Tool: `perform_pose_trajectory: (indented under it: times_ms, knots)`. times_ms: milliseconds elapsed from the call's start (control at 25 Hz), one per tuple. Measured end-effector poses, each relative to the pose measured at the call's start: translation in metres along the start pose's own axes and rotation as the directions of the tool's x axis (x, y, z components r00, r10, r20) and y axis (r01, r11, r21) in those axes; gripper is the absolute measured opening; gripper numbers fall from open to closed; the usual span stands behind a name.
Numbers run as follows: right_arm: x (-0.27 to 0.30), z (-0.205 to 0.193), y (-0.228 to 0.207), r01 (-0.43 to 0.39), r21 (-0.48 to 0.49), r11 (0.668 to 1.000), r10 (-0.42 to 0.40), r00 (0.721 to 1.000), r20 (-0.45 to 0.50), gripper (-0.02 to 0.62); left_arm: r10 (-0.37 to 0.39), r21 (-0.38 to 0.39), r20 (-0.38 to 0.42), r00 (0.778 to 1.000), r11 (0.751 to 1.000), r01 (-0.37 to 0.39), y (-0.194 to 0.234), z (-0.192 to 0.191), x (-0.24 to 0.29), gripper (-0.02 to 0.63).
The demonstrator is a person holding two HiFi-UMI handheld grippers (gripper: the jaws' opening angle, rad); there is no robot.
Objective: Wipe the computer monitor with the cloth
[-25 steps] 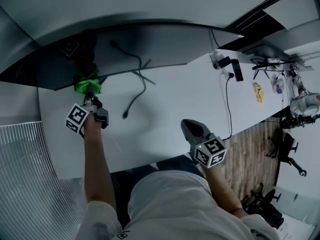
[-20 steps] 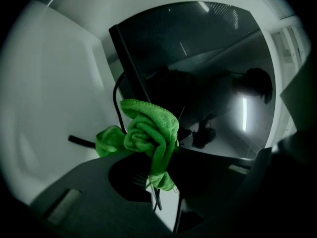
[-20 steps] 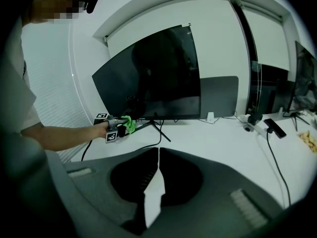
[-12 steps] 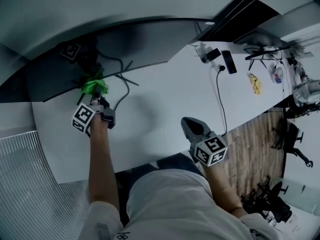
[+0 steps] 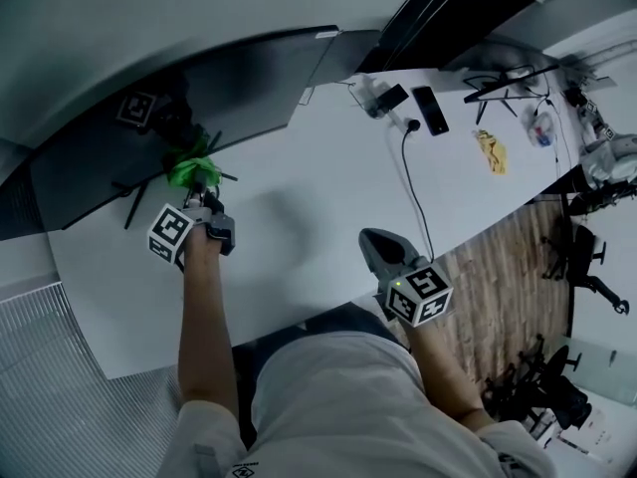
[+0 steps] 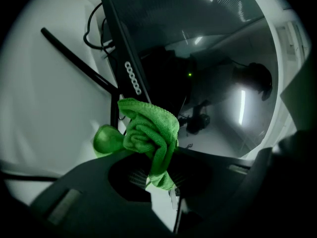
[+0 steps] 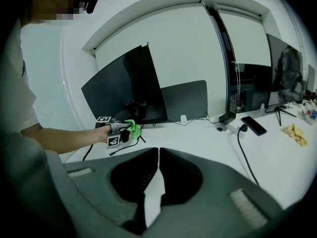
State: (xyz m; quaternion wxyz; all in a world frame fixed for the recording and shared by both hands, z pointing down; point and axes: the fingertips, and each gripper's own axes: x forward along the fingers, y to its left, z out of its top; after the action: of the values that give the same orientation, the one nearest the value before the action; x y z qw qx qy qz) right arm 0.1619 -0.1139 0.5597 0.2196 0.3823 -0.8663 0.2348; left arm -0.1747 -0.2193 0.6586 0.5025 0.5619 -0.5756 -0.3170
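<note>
The monitor (image 5: 229,83) is standing at the far left of the desk (image 5: 328,187). The left gripper (image 5: 202,192) is clenching the green cloth (image 5: 189,170) at the monitor's lower edge, so I judge the wiping is under way. The next move calls for pressing the cloth onto the glass. The right gripper (image 5: 378,247) is waiting shut and empty, nearer the person. Only the left gripper view is showing the bezel buttons.

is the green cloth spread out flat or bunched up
Bunched up: the green cloth is crumpled into thick folds, its tail pinched in the left claw, near the monitor.
</note>
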Motion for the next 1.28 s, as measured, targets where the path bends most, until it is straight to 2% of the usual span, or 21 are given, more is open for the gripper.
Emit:
perform_pose_trajectory:
  times_ms: [200, 480, 880, 1280]
  knots:
    - [0.003, -0.008, -0.051, 0.014, 0.001, 1.000, -0.014, 1.000, -0.001, 0.009, -0.020, -0.005, -0.021, 1.000, 1.000, 0.019, -0.004, -0.044, 0.043, 0.081]
    - [-0.029, 0.004, -0.057, 0.003, 0.008, 1.000, -0.003, 1.000, 0.010, 0.009, -0.040, 0.001, -0.035, 0.999, 0.999, 0.040, -0.048, -0.069, 0.040, 0.081]
    - [-0.042, -0.003, -0.105, 0.039, 0.026, 0.999, -0.039, 0.999, 0.021, 0.009, -0.090, -0.001, -0.109, 0.990, 0.996, 0.090, -0.073, -0.132, 0.088, 0.080]
    - [-0.060, -0.007, -0.133, 0.090, 0.052, 0.995, -0.092, 0.995, 0.033, 0.009, -0.150, -0.024, -0.178, 0.972, 0.989, 0.148, -0.096, -0.177, 0.117, 0.077]
